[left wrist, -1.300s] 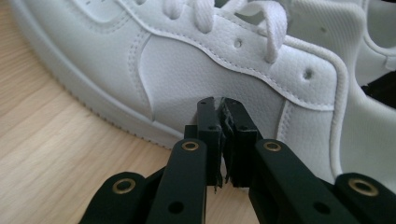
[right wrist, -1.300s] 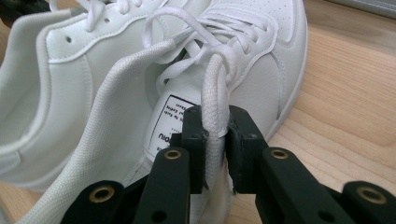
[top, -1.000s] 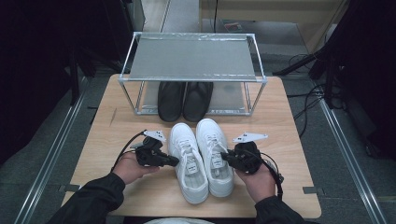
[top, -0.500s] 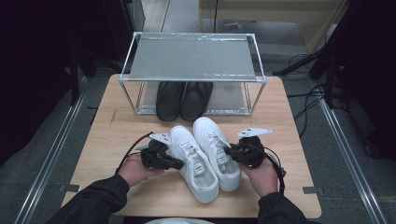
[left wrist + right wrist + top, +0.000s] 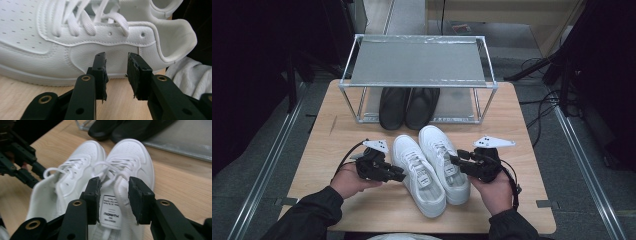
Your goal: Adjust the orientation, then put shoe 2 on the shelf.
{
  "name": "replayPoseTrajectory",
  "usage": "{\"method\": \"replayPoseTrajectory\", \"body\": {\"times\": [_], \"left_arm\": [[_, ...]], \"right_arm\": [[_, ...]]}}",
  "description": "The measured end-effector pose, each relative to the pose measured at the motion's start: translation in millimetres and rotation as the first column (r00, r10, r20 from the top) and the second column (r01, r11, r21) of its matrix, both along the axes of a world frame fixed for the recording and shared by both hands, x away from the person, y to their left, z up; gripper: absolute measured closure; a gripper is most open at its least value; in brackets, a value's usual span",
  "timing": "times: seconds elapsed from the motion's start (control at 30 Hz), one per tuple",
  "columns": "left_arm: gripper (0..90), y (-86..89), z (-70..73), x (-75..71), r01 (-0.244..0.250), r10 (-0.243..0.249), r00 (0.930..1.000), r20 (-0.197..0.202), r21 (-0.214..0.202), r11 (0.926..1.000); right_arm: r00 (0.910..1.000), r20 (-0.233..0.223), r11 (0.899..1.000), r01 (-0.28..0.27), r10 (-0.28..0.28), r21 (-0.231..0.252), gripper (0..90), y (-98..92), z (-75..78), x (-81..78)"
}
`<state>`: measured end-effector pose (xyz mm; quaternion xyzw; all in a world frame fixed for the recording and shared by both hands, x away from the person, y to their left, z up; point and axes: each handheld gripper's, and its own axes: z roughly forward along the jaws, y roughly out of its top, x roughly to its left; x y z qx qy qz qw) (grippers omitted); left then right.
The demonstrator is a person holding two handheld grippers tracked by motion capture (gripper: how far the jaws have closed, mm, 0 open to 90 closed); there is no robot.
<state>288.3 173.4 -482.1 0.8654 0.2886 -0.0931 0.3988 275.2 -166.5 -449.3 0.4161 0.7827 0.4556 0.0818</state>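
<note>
White synthetic leather: the pair of white sneakers (image 5: 432,167) lies side by side at the near middle of the wooden table (image 5: 532,150), toes toward the rack, heels toward the person
Left sneaker (image 5: 417,172): stands just beside the left gripper (image 5: 401,176); its outer flank and padded heel collar show close up in the left gripper view (image 5: 75,50)
Right sneaker (image 5: 444,157): touches its mate along the inner side; the tongue with its printed label (image 5: 110,213) faces up in the right gripper view
Left gripper state: jaws have just been opening and stand spread; they point at the flank below the eyelets, pads clear of it, nothing between them
Right gripper (image 5: 455,160) state: jaws have just been opening and stand spread over the tongue and collar of the right sneaker (image 5: 130,160); no pad presses on it
Rack: a metal shoe rack (image 5: 417,62) stands at the far half of the table, a pair of black shoes (image 5: 408,106) on its lower shelf, the top shelf bare
Handling, judged: light, upper soft and yielding, sole stiff; the smooth flank is likely slippery under flat pads
Hold, judged: the heel collar or the tongue edge gives a thin wall to pinch; the flank offers nothing to close on
Risk, judged: laces (image 5: 72,166) lie loose and may snag a jaw; a one-point grip lets the toe droop
</note>
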Motion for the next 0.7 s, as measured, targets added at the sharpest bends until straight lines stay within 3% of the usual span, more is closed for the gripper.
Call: {"method": "replayPoseTrajectory", "body": {"times": [0.37,0.7], "left_arm": [[52.9,16.8,7.4,6.9,-0.058,0.058,0.9983,0.011,0.007,0.9983],[48.0,25.4,9.8,10.2,-0.092,0.092,0.9954,0.027,-0.014,0.9957]], "right_arm": [[0.9948,-0.027,0.995,-0.098,0.098,0.011,62.7,19.1,-3.2,-11.2],[0.9932,-0.051,0.994,-0.104,0.105,0.011,56.1,26.8,-9.0,-12.8]]}}
